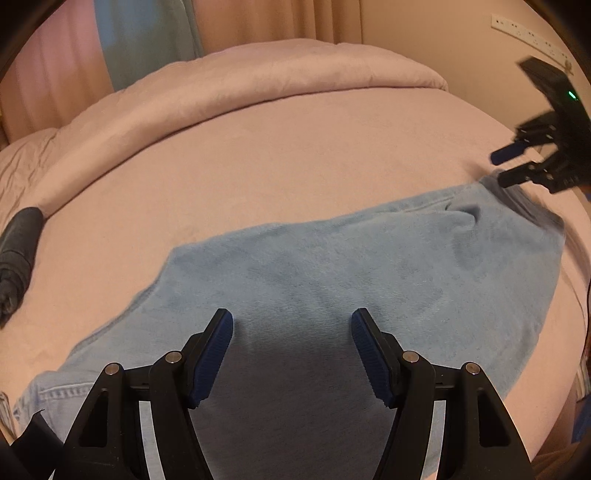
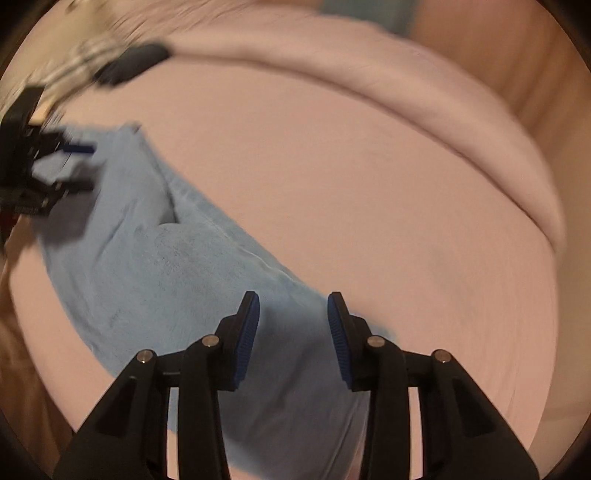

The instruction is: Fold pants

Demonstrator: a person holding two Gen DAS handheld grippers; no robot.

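Light blue pants (image 1: 369,266) lie flat in a long band across the pink bed (image 1: 258,177). My left gripper (image 1: 292,315) hovers open over the middle of the fabric, with nothing between its blue pads. In the right wrist view the pants (image 2: 155,266) run from upper left to bottom centre. My right gripper (image 2: 293,295) stands open just above their near end, its pads clear of the cloth. The left wrist view shows the right gripper (image 1: 498,169) at the far right end of the pants. The left gripper (image 2: 90,167) appears blurred at the far left.
A rolled-back pink duvet (image 1: 258,81) borders the far side of the bed. A dark bundle (image 1: 18,251) lies at the left edge, also visible as a dark bundle (image 2: 133,66) in the right wrist view. Curtains and a wall socket strip (image 1: 524,31) stand behind.
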